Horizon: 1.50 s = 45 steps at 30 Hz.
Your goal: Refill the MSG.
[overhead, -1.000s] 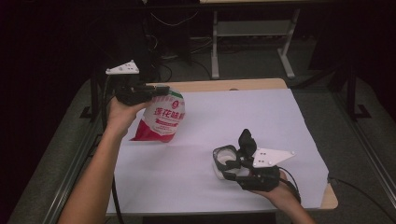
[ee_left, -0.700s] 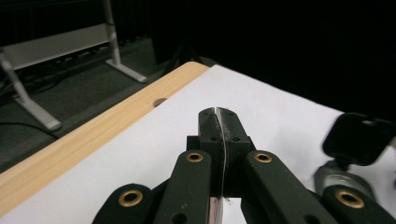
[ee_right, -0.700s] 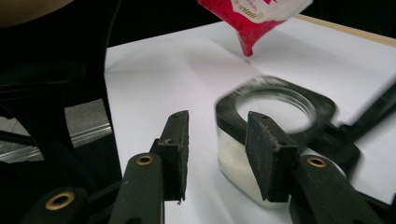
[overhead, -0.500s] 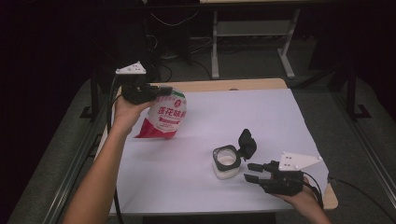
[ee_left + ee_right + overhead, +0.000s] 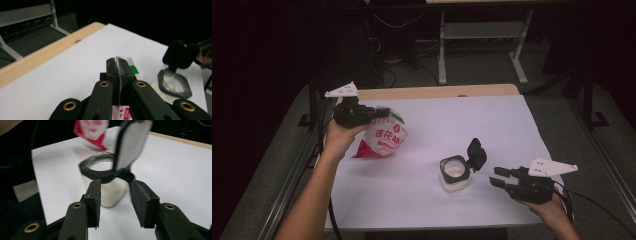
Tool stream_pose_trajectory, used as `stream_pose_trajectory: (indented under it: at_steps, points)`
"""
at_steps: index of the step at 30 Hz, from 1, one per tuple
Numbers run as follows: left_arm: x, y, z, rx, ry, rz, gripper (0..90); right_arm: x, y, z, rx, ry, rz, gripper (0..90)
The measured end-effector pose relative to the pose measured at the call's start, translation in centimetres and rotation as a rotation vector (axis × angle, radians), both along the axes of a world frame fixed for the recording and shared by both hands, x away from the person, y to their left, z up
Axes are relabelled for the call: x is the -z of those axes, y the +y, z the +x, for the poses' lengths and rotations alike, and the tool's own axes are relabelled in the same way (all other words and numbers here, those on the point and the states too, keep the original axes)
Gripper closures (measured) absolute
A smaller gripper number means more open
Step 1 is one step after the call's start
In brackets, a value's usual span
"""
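A red and white printed bag (image 5: 382,137) hangs tilted over the left part of the white sheet. My left gripper (image 5: 378,111) is shut on its top edge, and that thin edge shows pinched between the jaws (image 5: 119,65). A small clear jar (image 5: 455,175) with a black collar stands near the middle front, with white contents and its black flip lid (image 5: 476,154) open and upright. The jar (image 5: 174,83) also lies ahead and to the right of the left gripper. My right gripper (image 5: 498,177) is open just right of the jar (image 5: 110,187), with nothing between its fingers (image 5: 93,202).
The white sheet (image 5: 492,125) covers a wooden table whose bare edge (image 5: 437,92) shows at the back. A metal stand (image 5: 482,45) and cables are on the dark floor beyond. A black cable (image 5: 592,200) trails from the right gripper.
My right gripper was at the jar, then drew back to the right and stands apart from it. The left gripper and bag have sunk slightly.
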<state>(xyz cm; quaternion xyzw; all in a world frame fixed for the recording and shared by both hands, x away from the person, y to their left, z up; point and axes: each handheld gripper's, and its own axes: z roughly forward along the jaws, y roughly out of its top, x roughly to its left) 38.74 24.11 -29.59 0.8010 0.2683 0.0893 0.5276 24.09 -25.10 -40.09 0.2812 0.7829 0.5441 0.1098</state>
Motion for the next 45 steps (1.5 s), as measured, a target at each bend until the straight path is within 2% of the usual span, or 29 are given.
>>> stream_pose_trajectory:
  at_steps: [4, 7, 11, 14, 16, 22, 27, 30, 35, 37, 45]
  points:
    - [1.5, 0.4, -0.8, 0.003, 0.026, 0.007, 89.5, 0.3, -0.6, 0.5, 0.029, 0.009, -0.003, 58.9]
    - [2.6, 0.7, -1.5, 0.008, 0.038, -0.011, 89.6, 0.5, -0.7, 0.7, 0.039, 0.016, -0.006, 58.9]
    - [4.0, 0.9, -2.2, 0.022, 0.058, -0.011, 89.6, 0.7, -0.9, 1.1, 0.053, 0.018, -0.015, 58.8]
    - [4.7, 1.0, -2.6, 0.039, 0.077, -0.031, 89.5, 0.9, -1.1, 1.3, 0.067, 0.021, -0.024, 58.6]
    - [4.8, 0.8, -2.7, 0.052, 0.092, -0.027, 89.4, 0.9, -1.2, 1.5, 0.071, 0.024, -0.026, 58.3]
    - [4.1, -0.1, -2.8, 0.092, 0.101, 0.066, 88.8, 1.1, -1.4, 1.6, 0.09, 0.033, -0.041, 58.0]
    - [3.6, -0.5, -2.9, 0.097, 0.113, 0.13, 85.2, 1.1, -1.4, 1.7, 0.092, 0.031, -0.043, 58.0]
    - [3.5, -0.5, -3.0, 0.11, 0.125, 0.145, 84.1, 1.2, -1.4, 1.7, 0.09, 0.032, -0.045, 57.9]
    - [3.0, -0.4, -3.4, 0.115, 0.126, 0.181, 78.3, 1.3, -1.5, 1.8, 0.092, 0.033, -0.049, 57.8]
    - [3.0, -0.3, -3.5, 0.118, 0.139, 0.189, 75.5, 1.2, -1.5, 1.9, 0.094, 0.034, -0.048, 57.8]
    - [2.9, 0.2, -4.4, 0.123, 0.146, 0.212, 56.0, 1.3, -1.6, 1.9, 0.1, 0.036, -0.05, 57.2]
